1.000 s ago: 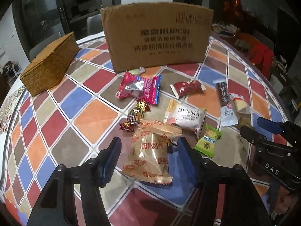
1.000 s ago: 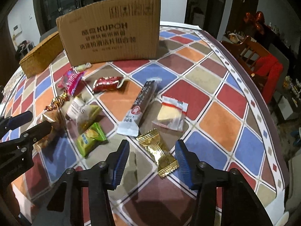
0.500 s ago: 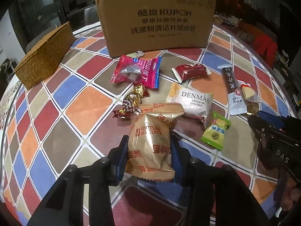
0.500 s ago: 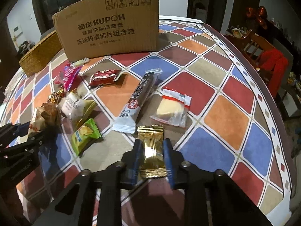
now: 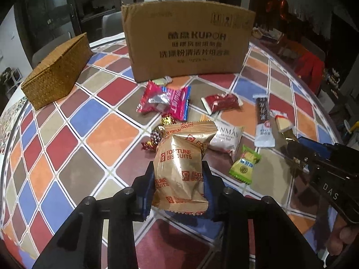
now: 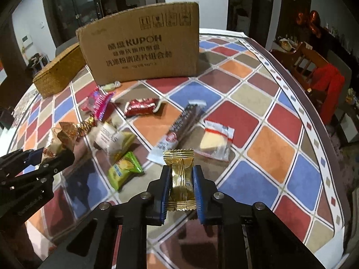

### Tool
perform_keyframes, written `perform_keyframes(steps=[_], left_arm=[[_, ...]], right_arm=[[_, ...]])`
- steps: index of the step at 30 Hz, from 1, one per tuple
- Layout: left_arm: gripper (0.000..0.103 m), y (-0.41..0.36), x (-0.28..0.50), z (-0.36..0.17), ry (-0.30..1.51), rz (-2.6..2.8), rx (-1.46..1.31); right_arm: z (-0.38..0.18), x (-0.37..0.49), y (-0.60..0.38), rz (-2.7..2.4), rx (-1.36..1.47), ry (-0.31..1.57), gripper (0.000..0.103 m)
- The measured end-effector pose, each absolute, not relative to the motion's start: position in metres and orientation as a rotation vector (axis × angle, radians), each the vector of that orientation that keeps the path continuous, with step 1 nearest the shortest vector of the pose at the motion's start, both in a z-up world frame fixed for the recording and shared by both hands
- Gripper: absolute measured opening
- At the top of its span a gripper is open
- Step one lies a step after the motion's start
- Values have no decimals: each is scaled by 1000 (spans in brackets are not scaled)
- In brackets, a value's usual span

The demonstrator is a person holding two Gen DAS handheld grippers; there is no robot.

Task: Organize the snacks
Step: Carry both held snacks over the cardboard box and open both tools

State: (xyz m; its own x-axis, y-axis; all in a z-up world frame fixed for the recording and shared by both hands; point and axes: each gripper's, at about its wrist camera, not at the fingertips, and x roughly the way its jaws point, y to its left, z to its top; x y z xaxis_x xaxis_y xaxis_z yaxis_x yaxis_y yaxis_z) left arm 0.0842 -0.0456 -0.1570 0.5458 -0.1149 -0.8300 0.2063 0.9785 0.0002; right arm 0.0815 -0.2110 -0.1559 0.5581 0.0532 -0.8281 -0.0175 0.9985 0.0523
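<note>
The left gripper (image 5: 178, 179) clamps a tan fortune-biscuit packet (image 5: 179, 168) between its blue fingers (image 5: 148, 188), the jaws having just closed on it; the packet stands upright, raised off the chequered tabletop (image 5: 107, 139). The right gripper (image 6: 181, 185) pinches a small gold-wrapped candy (image 6: 180, 177) tightly between its fingers (image 6: 165, 188), also held up from the tabletop. The other snacks lie scattered between the grippers and the cardboard box (image 5: 188, 40): a pink packet (image 5: 166, 104), a red packet (image 5: 221, 103), a white Denmas packet (image 5: 226, 137), a green packet (image 5: 244, 163), a long dark bar (image 5: 263, 121) and a cheese wedge in clear wrap (image 6: 215, 142). A woven basket (image 5: 58, 71) sits left of the box.
</note>
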Motion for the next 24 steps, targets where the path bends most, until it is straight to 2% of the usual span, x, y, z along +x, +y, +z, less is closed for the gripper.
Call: perform_keyframes(steps=[24], left_arm=[[37,-33,125,-59,798,-160,44]], right_arm=[[-62,131,-203,82,59,791,21]])
